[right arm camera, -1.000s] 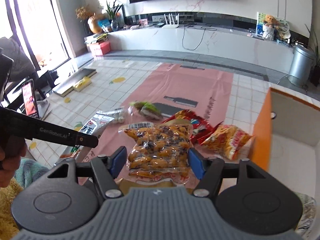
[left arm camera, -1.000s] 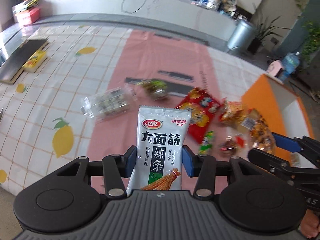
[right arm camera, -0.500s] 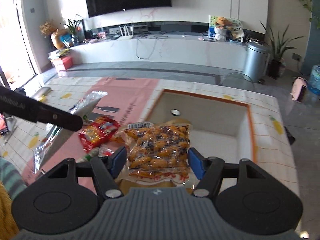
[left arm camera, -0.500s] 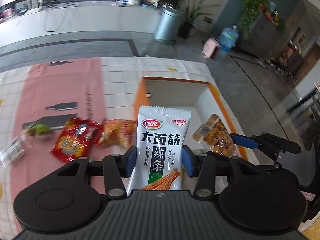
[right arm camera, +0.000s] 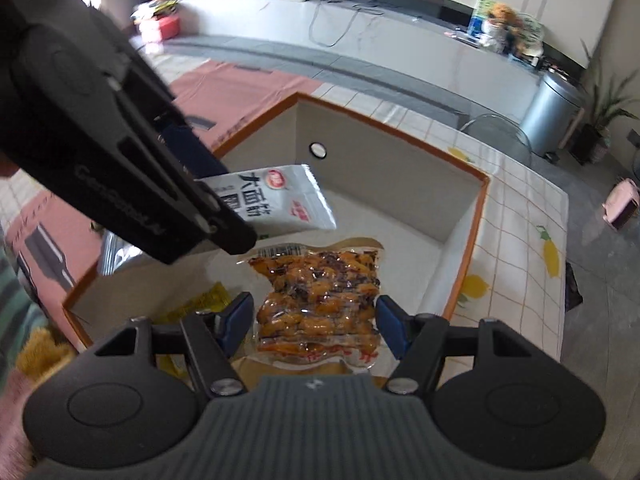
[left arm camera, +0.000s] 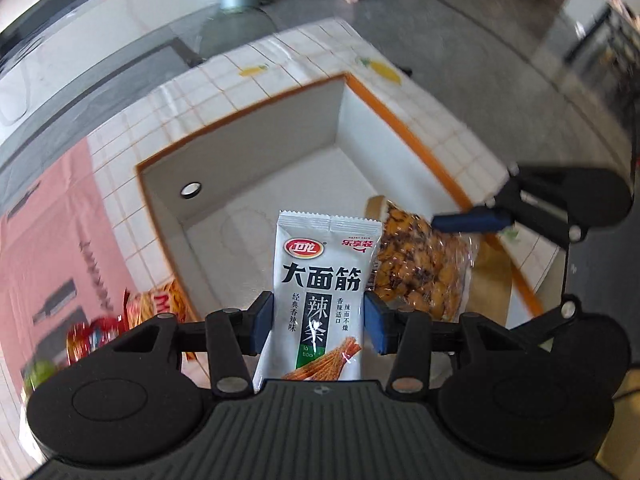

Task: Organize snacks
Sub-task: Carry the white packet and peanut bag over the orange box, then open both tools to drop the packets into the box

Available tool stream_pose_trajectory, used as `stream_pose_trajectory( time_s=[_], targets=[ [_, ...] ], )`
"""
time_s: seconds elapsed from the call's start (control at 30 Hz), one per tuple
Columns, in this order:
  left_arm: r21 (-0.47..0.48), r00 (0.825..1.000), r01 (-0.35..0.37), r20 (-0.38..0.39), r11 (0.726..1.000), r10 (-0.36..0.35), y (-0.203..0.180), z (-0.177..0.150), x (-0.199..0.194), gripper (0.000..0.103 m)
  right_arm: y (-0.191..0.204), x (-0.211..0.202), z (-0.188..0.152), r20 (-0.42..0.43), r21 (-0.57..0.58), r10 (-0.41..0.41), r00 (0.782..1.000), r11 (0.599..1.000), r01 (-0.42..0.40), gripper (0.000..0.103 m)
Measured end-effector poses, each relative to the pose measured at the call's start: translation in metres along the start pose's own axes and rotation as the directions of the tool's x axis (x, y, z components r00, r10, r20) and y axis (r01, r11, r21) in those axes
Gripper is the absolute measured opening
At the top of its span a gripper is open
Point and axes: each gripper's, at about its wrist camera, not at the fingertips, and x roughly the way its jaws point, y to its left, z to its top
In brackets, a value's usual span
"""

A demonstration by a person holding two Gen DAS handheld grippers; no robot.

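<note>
My left gripper (left arm camera: 319, 322) is shut on a white spicy-strip packet (left arm camera: 322, 304) and holds it over the open orange-rimmed white box (left arm camera: 256, 152). My right gripper (right arm camera: 315, 324) is shut on a clear bag of orange-brown snacks (right arm camera: 320, 304), also over the box (right arm camera: 392, 184). The two packets hang side by side: the orange bag (left arm camera: 416, 264) shows just right of the white packet, and the white packet (right arm camera: 280, 200) shows upper left of the orange bag. A yellow packet (right arm camera: 200, 304) lies inside the box.
Red and orange snack bags (left arm camera: 132, 316) lie on the pink mat (left arm camera: 44, 260) left of the box. The table has a white lemon-print cloth (right arm camera: 532, 240). A grey bin (right arm camera: 554, 112) stands on the floor beyond.
Both grippers have swung right from the snack pile on the mat to over the box, carrying their packets. They have come closer together and tilted down into the box.
</note>
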Motion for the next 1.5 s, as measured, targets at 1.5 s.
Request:
stream_pose_trajectory(
  time_s=[1.5],
  targets=[
    [-0.043,0.981,0.026,0.193,0.999,-0.017,0.063,-0.063,-0.062,0.073,0.022,-0.016,0.023,0.007,0.176,0.046,0.999,0.983,-0.047,0.056]
  ],
)
